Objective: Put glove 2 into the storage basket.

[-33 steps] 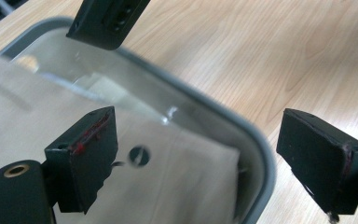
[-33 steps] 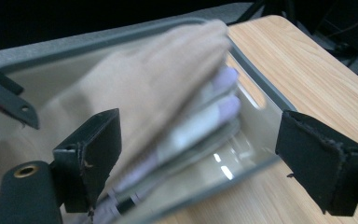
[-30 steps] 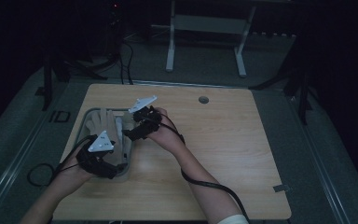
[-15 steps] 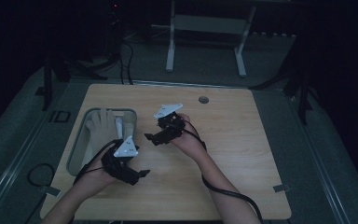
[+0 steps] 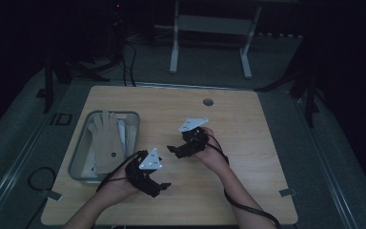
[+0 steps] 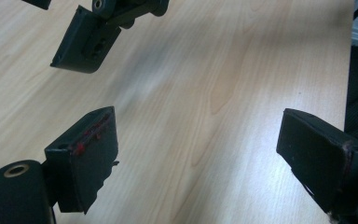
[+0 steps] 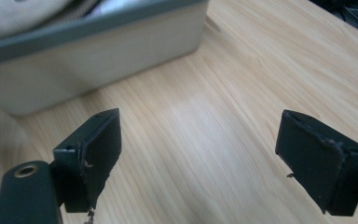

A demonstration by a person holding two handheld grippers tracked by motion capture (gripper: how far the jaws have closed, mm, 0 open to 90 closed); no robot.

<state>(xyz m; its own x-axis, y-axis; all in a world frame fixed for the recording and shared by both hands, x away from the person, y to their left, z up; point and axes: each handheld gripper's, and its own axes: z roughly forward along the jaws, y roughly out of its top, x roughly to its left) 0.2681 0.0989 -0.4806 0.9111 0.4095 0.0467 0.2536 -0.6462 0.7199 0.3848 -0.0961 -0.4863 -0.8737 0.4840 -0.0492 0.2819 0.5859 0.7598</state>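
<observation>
Dim room, pale wooden counter [image 5: 248,143]: the cream fabric glove [image 5: 106,138] lies in the grey rectangular bin [image 5: 78,157] at the left; both the left gripper [image 5: 164,185] and right gripper [image 5: 171,149] hang over bare wood, jaws wide and empty; any next reach should probably stay slow, clearing the bin's rim.

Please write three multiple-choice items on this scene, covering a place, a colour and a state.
1. Where on the light wooden table does the grey rectangular tray sit?
A left side
B right side
C centre

2. What colour is the fabric glove in the tray?
A red
B off-white
C blue

3. How are the left claw and right claw?
A both clamping the glove
B both shut, nothing held
C both open, nothing held

Key: 1 A, the high view shows the tray by the left edge; 2 B, the glove looks pale cream; 3 C, both gripper views show only bare wood between wide-apart jaws.
</observation>
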